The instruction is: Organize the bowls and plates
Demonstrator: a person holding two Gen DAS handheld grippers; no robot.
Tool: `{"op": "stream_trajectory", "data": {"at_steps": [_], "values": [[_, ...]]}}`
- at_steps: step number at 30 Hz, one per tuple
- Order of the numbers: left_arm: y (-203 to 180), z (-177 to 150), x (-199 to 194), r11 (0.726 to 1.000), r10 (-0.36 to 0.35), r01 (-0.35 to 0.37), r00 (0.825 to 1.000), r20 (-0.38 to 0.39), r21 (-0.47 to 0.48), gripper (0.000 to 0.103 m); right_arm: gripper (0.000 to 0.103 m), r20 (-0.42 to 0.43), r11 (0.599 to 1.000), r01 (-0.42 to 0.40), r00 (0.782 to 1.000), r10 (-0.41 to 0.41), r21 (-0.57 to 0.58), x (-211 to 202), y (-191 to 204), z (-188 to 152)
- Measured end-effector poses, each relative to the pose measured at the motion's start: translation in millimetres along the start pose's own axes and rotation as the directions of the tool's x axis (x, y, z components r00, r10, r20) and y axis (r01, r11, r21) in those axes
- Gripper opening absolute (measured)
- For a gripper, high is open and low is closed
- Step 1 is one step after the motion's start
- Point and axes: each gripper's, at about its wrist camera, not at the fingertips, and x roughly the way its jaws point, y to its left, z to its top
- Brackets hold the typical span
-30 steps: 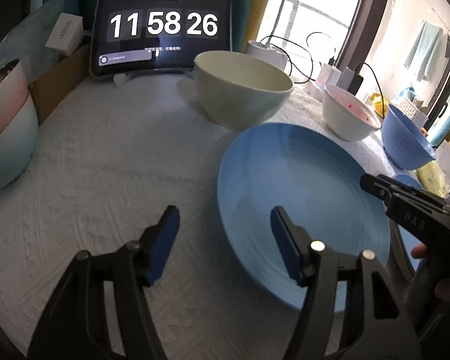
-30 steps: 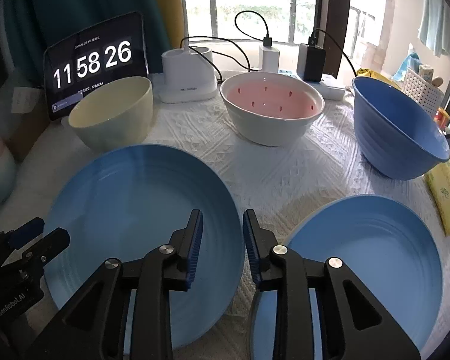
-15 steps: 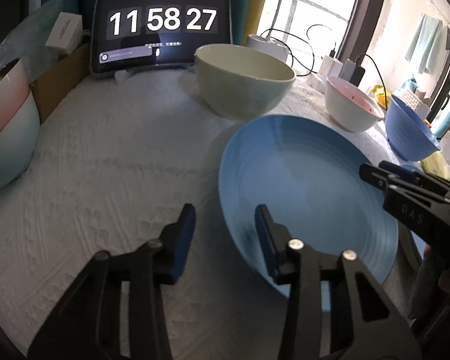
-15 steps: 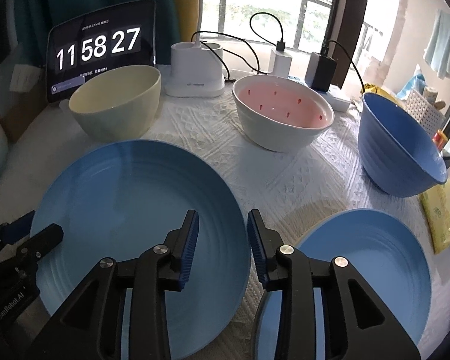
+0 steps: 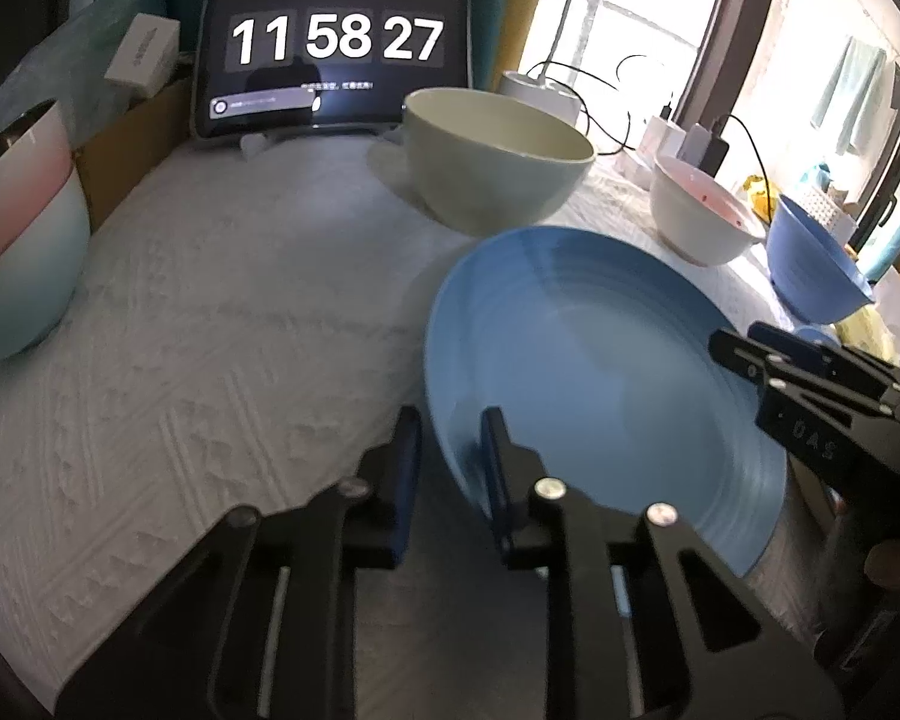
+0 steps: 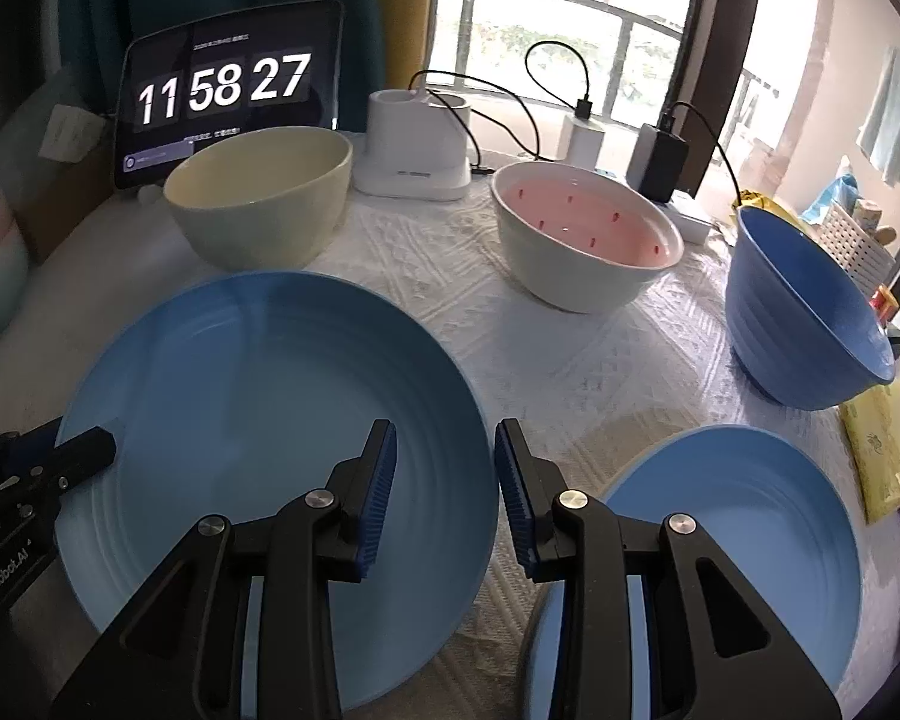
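Note:
A large blue plate lies on the white cloth. My left gripper straddles its left rim, one finger outside and one inside, the jaws narrow but a gap still showing. My right gripper straddles the plate's right rim with its jaws open a little. A second blue plate lies to the right. A cream bowl, a white bowl with pink inside and a blue bowl stand behind.
A tablet clock stands at the back. A pink-and-mint bowl sits at the left. A white charger dock, plugs and cables line the window sill. A yellow packet lies at the right edge.
My left gripper has moved right onto the plate's left rim and narrowed its jaws. My right gripper has opened slightly at the plate's right rim. The plate looks slightly tilted.

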Motion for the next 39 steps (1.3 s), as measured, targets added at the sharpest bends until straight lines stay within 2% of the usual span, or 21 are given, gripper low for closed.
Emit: {"op": "stream_trajectory", "data": {"at_steps": [2, 4, 5, 7, 8, 12, 16, 20, 28, 33, 39], "values": [[0.2, -0.2, -0.7, 1.000, 0.002, -0.002, 1.000, 0.003, 0.004, 0.017, 0.036, 0.001, 1.000, 0.001, 1.000, -0.001, -0.010, -0.4, 2.9, 0.3], [3.0, -0.4, -2.2, 1.000, 0.007, -0.007, 1.000, 0.009, -0.004, 0.017, 0.028, 0.005, 1.000, 0.020, 1.000, -0.019, -0.014, -1.2, 4.6, 0.1], [4.8, -0.4, -3.0, 1.000, 0.007, -0.007, 1.000, 0.012, -0.008, 0.017, 0.020, 0.008, 1.000, 0.027, 1.000, -0.027, -0.014, -1.6, 4.3, 0.1], [6.2, -0.9, -4.9, 1.000, -0.005, 0.005, 1.000, 0.014, -0.009, 0.017, 0.013, 0.012, 1.000, 0.020, 1.000, -0.020, -0.009, -3.2, 2.6, -0.7], [4.9, -1.5, -6.7, 1.000, -0.007, 0.008, 1.000, 0.018, -0.004, 0.017, 0.004, 0.018, 1.000, 0.004, 1.000, -0.003, -0.013, -5.1, 3.2, -1.5], [1.2, -3.5, -8.4, 1.000, 0.009, -0.010, 1.000, 0.022, 0.009, 0.017, 0.004, 0.054, 0.996, -0.018, 0.998, 0.023, -0.089, -14.1, 23.9, -4.0], [13.6, -5.1, -8.6, 0.998, 0.056, -0.056, 0.998, 0.022, -0.015, 0.014, 0.004, 0.068, 0.996, -0.018, 0.997, 0.024, -0.084, -17.8, 28.5, -2.5], [26.9, -4.6, -12.0, 0.996, 0.090, -0.089, 0.995, 0.032, -0.025, 0.013, 0.004, 0.042, 1.000, -0.004, 0.999, 0.005, -0.026, -14.7, 12.8, -3.3], [29.8, -4.9, -12.6, 0.995, 0.096, -0.095, 0.995, 0.034, -0.025, 0.013, 0.006, -0.048, 0.995, -0.067, 0.996, 0.071, 0.077, 0.6, 2.9, -6.3], [30.2, -6.0, -13.6, 0.994, 0.102, -0.101, 0.994, 0.033, -0.031, 0.013, 0.007, -0.007, 0.980, -0.112, 0.993, 0.115, 0.167, -8.7, -13.0, -3.6], [28.9, -6.8, -13.4, 0.994, 0.109, -0.108, 0.993, 0.035, -0.027, 0.013, 0.024, 0.010, 0.962, -0.202, 0.979, 0.203, 0.184, -15.8, -16.1, -3.4]]}}
